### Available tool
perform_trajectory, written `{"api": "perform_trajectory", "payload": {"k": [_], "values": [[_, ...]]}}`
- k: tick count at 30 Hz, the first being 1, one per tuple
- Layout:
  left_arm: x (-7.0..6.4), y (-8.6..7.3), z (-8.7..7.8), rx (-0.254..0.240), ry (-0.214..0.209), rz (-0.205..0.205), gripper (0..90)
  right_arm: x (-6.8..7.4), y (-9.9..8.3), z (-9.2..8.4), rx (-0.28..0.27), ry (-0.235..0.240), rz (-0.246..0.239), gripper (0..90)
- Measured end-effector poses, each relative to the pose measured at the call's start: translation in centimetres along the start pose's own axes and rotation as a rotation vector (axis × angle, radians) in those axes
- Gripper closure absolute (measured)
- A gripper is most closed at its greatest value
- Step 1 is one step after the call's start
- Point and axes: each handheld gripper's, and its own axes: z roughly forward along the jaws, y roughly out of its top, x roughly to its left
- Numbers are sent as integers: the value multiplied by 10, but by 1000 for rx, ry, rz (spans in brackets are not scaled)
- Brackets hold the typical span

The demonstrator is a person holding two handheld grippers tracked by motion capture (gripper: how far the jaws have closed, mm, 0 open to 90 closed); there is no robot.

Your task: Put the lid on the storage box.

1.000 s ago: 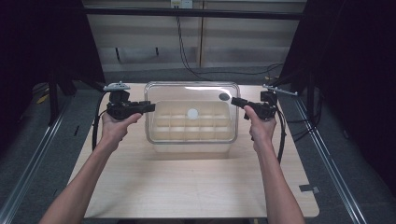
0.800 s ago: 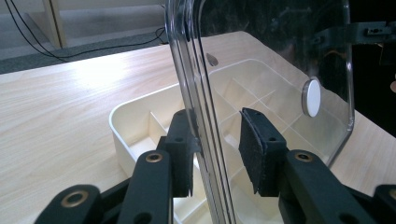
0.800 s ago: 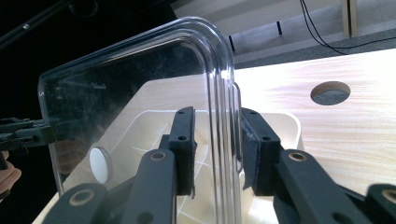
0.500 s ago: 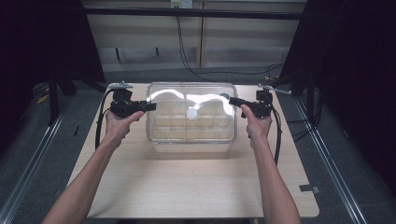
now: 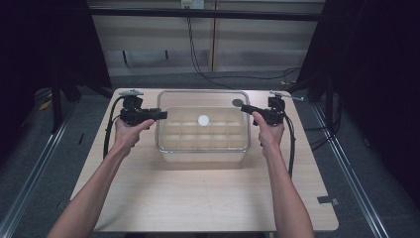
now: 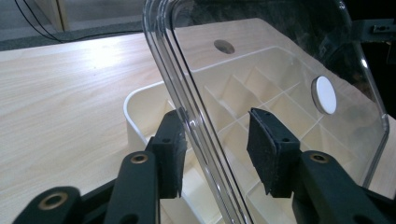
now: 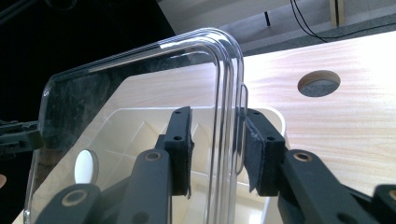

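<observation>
- The clear plastic lid (image 5: 203,101) has lifted since earlier, hovering tilted over the cream compartment tray (image 5: 203,141) mid-surface.
- Left tongs (image 6: 217,140) stand parted around its edge; right tongs (image 7: 217,149) straddle the opposite rim, grip uncertain.

Light wood table (image 5: 208,198) stood on a grey floor (image 5: 44,148), with a round hole (image 5: 237,103) near its far edge and a small grey tape piece (image 5: 328,201) at the near right corner. Pale panelled wall (image 5: 257,49) ran behind it, with a dark horizontal bar (image 5: 148,11) near its top. Black cables (image 5: 198,54) hung down the wall and trailed along the floor. Both sides of the room were dark. Metal rails (image 5: 346,168) ran along the floor on each side. Bright light glared on the tabletop.
</observation>
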Motion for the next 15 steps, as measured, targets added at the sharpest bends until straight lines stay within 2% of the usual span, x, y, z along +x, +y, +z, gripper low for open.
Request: {"api": "perform_trajectory", "payload": {"k": [6, 10, 15], "values": [[2, -5, 4, 6, -9, -7, 541, -1, -1, 4, 13, -8, -7, 648], [1, -7, 6, 26, -6, 18, 514, -3, -2, 7, 20, -9, 1, 643], [2, -8, 6, 38, -12, 16, 511, -4, -2, 9, 38, -13, 2, 631]]}}
